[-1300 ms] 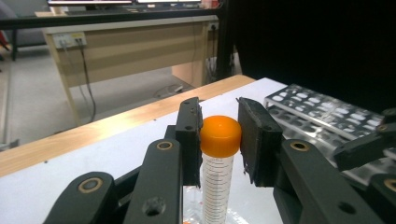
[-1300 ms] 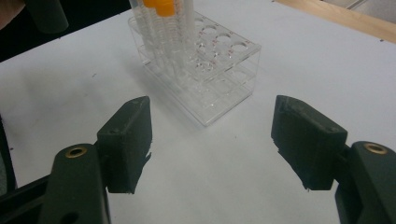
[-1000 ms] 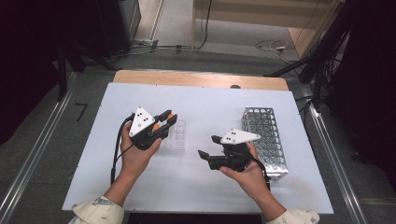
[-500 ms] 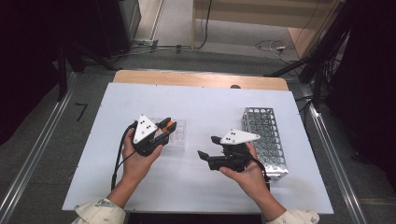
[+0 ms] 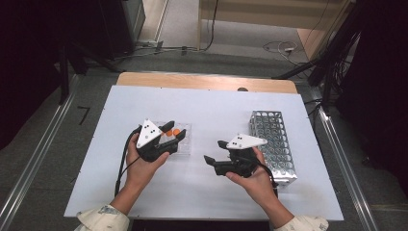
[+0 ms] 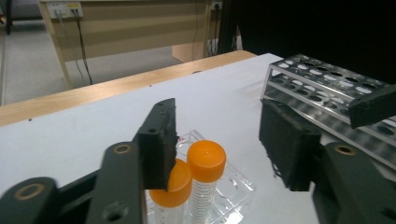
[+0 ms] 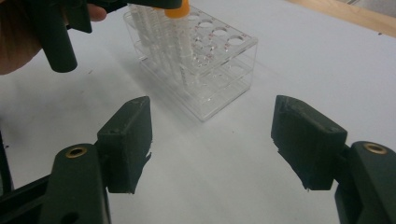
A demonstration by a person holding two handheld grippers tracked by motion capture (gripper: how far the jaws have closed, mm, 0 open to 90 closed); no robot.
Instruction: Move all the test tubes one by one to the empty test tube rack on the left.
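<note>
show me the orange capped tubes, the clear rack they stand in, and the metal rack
orange capped tubes [image 6: 206, 160]: left gripper view, on the taller tube's cap.
clear rack [image 7: 219, 77]: right gripper view, on its front corner wall.
metal rack [image 5: 276, 139]: high view, on its perforated top.

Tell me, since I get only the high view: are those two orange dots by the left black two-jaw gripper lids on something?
Observer: Yes. The left gripper view shows two clear plastic tubes with orange screw caps standing upright in a clear plastic rack. The left gripper is open, and one jaw partly hides one cap.
Operator: Is anything printed on the tubes?
Observer: Fine measuring lines run down the side of the nearer tube.
Operator: And what is the right gripper doing?
Observer: In the right gripper view the right gripper is open with nothing between its jaws, and it points at the clear plastic rack.
</note>
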